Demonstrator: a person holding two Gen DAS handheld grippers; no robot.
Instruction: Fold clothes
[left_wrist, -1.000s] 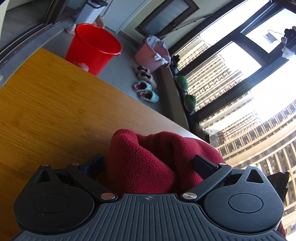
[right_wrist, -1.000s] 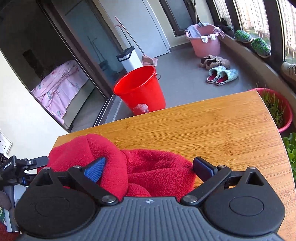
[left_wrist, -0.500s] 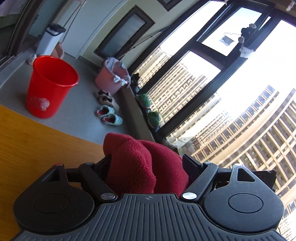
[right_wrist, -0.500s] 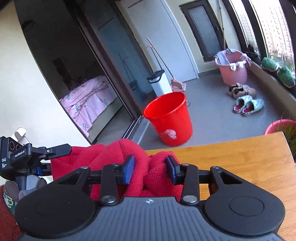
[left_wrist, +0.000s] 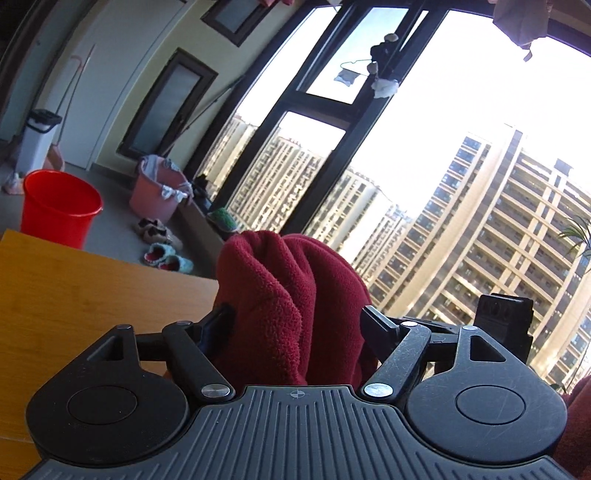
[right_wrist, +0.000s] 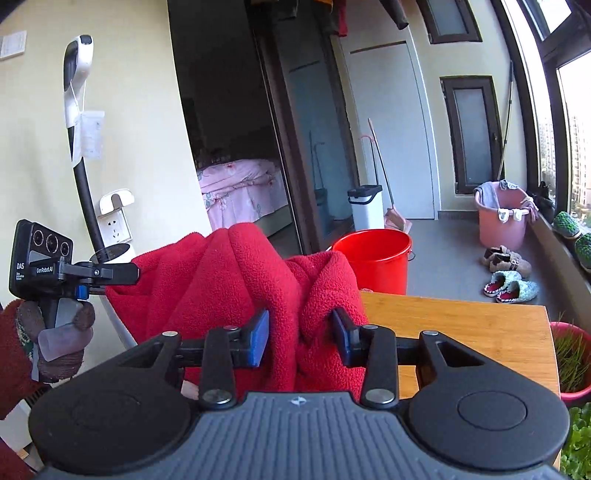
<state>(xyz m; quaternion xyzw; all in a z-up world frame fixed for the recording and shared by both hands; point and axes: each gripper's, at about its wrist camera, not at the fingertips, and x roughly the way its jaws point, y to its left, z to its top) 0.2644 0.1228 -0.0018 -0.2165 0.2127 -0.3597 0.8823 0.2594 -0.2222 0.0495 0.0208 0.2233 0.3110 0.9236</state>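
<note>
A red fleece garment (left_wrist: 288, 302) is bunched between the fingers of my left gripper (left_wrist: 295, 325), which is shut on it and holds it up above the wooden table (left_wrist: 74, 302). In the right wrist view the same red fleece (right_wrist: 258, 280) is pinched by my right gripper (right_wrist: 301, 332), also shut on it and raised above the table (right_wrist: 461, 325). The left gripper (right_wrist: 122, 275) shows at the left of that view, gripping the cloth's other end. The cloth hangs between both grippers; its lower part is hidden.
A red bucket (right_wrist: 373, 258), a pink laundry basket (right_wrist: 502, 218), slippers (right_wrist: 511, 288) and a white bin (right_wrist: 365, 206) stand on the floor beyond the table. A potted plant (right_wrist: 570, 358) sits by the table's right edge. Large windows (left_wrist: 443, 184) lie ahead of the left gripper.
Both grippers closed on the red fleece and lifted it off the table. The views tilted upward, from the tabletop to the room and windows.
</note>
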